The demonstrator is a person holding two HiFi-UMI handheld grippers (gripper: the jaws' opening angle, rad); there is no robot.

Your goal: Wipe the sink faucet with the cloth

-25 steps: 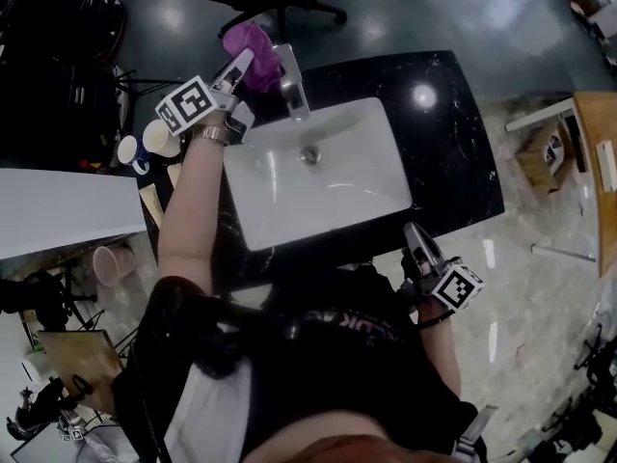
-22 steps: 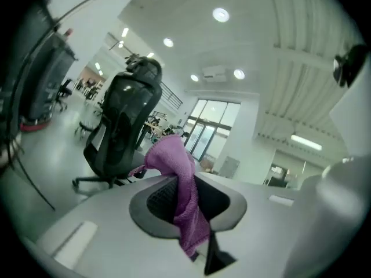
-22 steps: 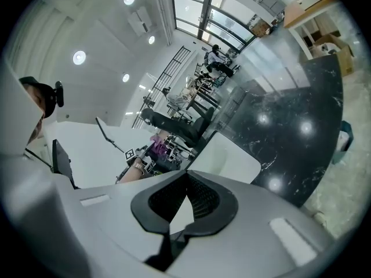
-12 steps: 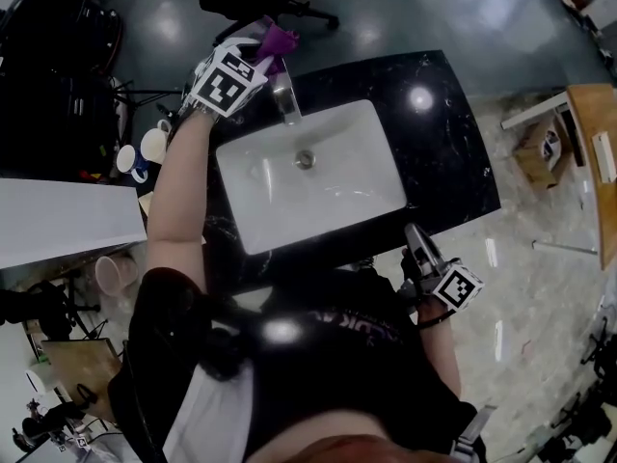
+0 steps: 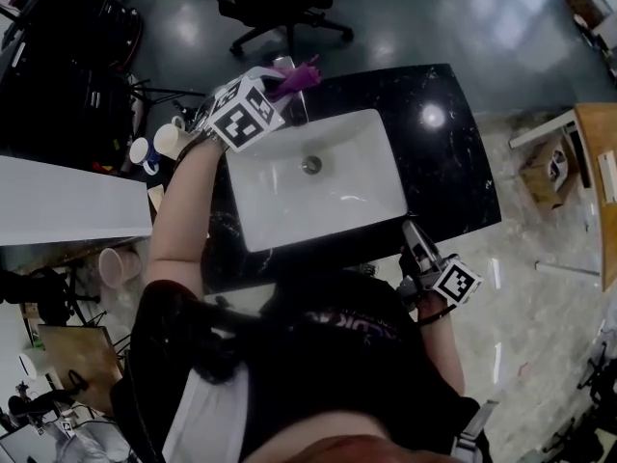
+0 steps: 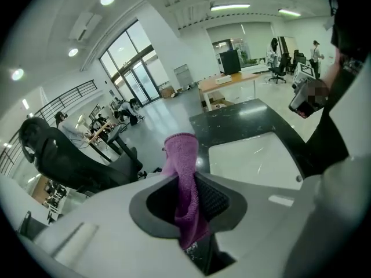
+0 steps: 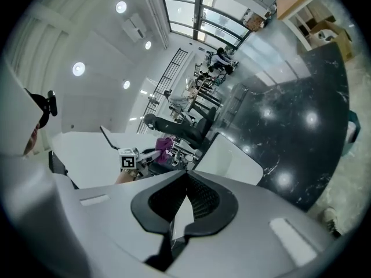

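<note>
In the head view a white sink basin [image 5: 318, 177] is set in a black countertop [image 5: 448, 162], with the chrome faucet [image 5: 298, 107] at its far rim. My left gripper [image 5: 274, 87] is shut on a purple cloth [image 5: 295, 73], which lies against the faucet's top; its marker cube faces the camera. In the left gripper view the cloth [image 6: 181, 155] stands pinched between the jaws, with the basin [image 6: 255, 158] beyond it. My right gripper [image 5: 416, 242] hangs shut and holds nothing at the counter's near edge. The right gripper view shows the basin [image 7: 229, 155] and the cloth [image 7: 164, 144] far off.
Two cups [image 5: 159, 145] stand off the counter's left end. A black office chair [image 5: 280, 3] sits on the floor behind the sink. A wooden table [image 5: 598, 152] is at the far right. The person's body fills the near side.
My left gripper has rolled over and moved right with the cloth, from beside the faucet onto its top. The right gripper has stayed put.
</note>
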